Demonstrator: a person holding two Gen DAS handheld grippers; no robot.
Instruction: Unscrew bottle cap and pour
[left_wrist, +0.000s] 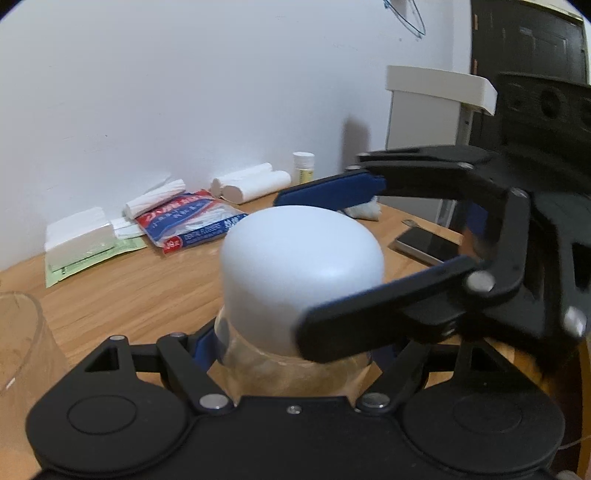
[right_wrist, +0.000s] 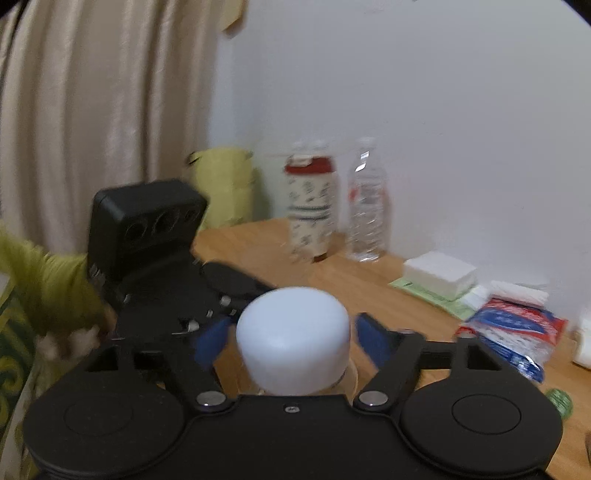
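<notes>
Your wooden surface (left_wrist: 122, 291) carries everything, and the bottle (left_wrist: 295, 373) stands on it as your landmark. Your left gripper (left_wrist: 291, 350) is clenched on the bottle's clear neck, just under the white cap (left_wrist: 301, 266). Your right gripper (right_wrist: 291, 341) straddles that cap from the side, its blue pads standing clear of it, grasping nothing. A clear glass (left_wrist: 18, 339) stands left of the bottle. Behind the bottle, near the wall, lies a red and blue packet (left_wrist: 188, 223); a phone (left_wrist: 424, 243) rests to the bottle's right.
</notes>
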